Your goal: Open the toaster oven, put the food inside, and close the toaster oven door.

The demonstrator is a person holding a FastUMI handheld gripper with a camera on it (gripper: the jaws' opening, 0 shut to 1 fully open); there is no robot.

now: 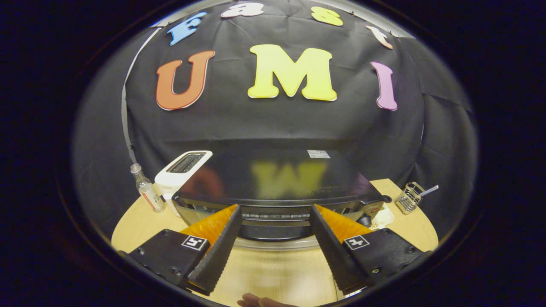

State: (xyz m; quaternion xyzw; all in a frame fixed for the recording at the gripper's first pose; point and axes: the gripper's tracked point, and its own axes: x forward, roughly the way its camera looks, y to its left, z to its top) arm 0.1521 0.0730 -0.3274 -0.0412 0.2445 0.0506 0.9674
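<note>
Two fingers spread wide, nothing between them — the tongs (275,209) hang open right at the front of the toaster oven (279,187), which sits square ahead on the worktop (273,273). Its door handle (275,244), a pale bar, runs across the gap between the fingertips, just below them. The door looks closed, so the opening step is, I'd say, not yet done.

Now the risks. The handle is a thin, curved bar and the fingers straddle it from above; come in too high and they'll knock the glossy top edge instead of hooking the bar. Pull off-centre and the door could twist, or the whole oven might slide toward the worktop's edge.

Watch the neighbours too: a white toaster (181,172) touching or just beside the oven's left side, a small clear bottle (147,189) next to that, easy to topple. A wire holder (410,197) stands well apart on the right. A hand (260,302) peeks in below. The food? Can't tell where it is.
</note>
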